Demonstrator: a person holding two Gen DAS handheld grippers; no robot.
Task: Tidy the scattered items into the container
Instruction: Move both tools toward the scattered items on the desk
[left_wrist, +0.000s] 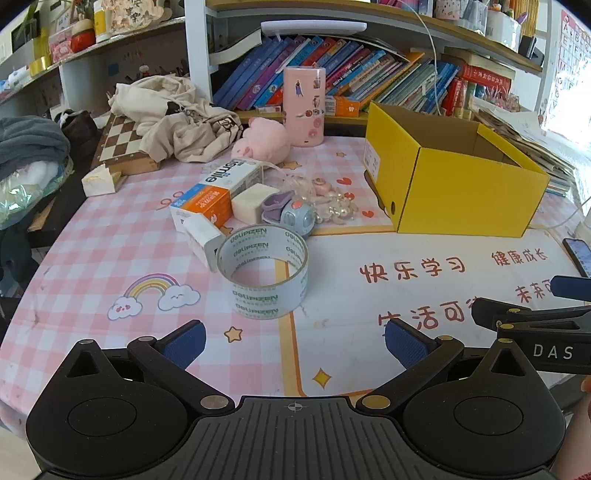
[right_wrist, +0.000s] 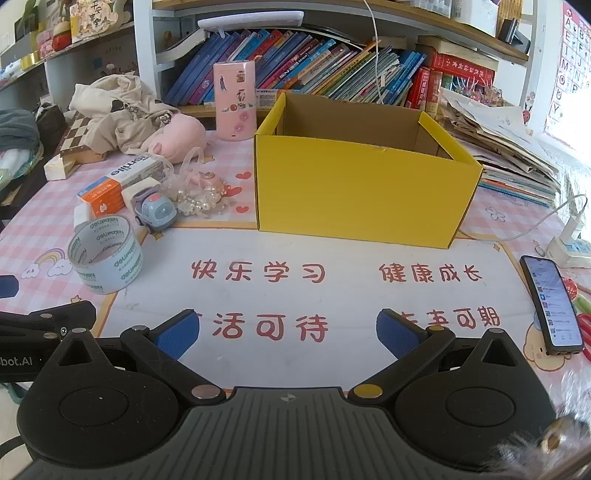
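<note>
Jaws: left gripper (left_wrist: 294, 345) and right gripper (right_wrist: 288, 334) spread wide, empty | tape roll (left_wrist: 264, 271) upright, directly ahead of left, nearer | yellow box (right_wrist: 364, 177) toward surface's far edge, empty.

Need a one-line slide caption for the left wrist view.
Open left gripper hovers before a tape roll on the desk mat, with the empty-looking yellow box at right.

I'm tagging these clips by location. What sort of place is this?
Probably a child's study desk at home: shelves of children's books, a pink checked desk mat with a rainbow cartoon, and an alphabet poster on the wall.
</note>
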